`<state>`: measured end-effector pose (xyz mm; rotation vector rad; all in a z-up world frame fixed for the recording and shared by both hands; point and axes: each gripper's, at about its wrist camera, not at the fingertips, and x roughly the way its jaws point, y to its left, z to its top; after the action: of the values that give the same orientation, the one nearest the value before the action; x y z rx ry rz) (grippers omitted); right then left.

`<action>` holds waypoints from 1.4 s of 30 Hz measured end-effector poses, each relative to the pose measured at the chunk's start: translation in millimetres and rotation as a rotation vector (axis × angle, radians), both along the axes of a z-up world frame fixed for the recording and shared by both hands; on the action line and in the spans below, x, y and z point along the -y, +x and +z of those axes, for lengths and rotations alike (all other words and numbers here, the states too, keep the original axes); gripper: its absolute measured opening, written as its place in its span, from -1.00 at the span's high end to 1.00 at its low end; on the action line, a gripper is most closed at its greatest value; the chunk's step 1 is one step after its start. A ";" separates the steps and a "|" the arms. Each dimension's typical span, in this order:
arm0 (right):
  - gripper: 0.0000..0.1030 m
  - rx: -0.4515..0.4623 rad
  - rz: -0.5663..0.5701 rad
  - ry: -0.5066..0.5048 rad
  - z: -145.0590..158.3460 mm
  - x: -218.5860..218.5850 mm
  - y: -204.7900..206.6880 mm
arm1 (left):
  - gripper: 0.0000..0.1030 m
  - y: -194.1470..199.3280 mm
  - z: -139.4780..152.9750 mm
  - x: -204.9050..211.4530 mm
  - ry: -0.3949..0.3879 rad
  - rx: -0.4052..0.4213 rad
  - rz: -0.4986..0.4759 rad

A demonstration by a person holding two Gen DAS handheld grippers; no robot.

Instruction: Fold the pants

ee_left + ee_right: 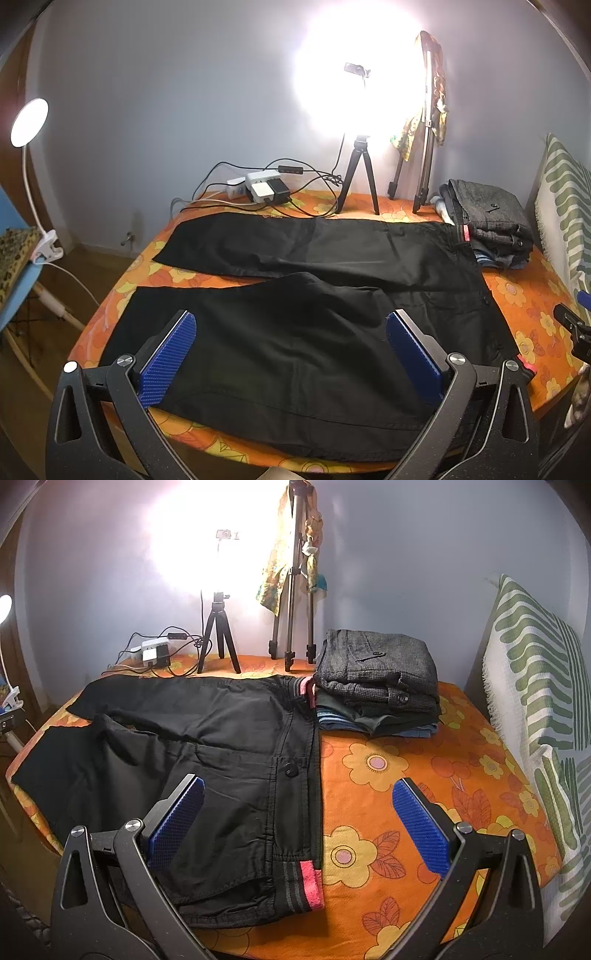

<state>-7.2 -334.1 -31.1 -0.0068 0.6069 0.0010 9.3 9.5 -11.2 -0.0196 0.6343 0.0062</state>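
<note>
Above the near edge of the black pants (295, 295), the left gripper (290, 332) hangs with its blue pads spread wide, holding nothing. The right gripper (297, 805), equally wide and empty, straddles the pants' pink-lined waistband. The pants lie flat on the orange floral bedspread (406, 775), legs spread apart. Beyond the waistband sits a stack of folded clothes (376, 679); farther back stand two tripods (219, 635).
</note>
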 end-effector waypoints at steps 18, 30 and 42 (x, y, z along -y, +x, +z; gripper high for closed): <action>-1.00 -0.006 0.022 0.006 1.6 -3.8 0.0 | -0.94 -1.0 -0.5 0.9 0.007 0.001 0.004; -1.00 -0.010 0.036 0.009 -0.7 -7.5 -2.4 | -0.94 -1.7 -1.4 -0.3 0.007 0.003 0.013; -1.00 -0.010 0.042 0.010 -1.0 -8.3 -3.6 | -0.88 -3.2 -3.5 -4.1 0.005 -0.001 0.015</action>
<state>-10.8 -325.9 -32.1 -0.0103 0.6170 0.0447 6.0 13.5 -14.6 -0.0201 0.6349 0.0226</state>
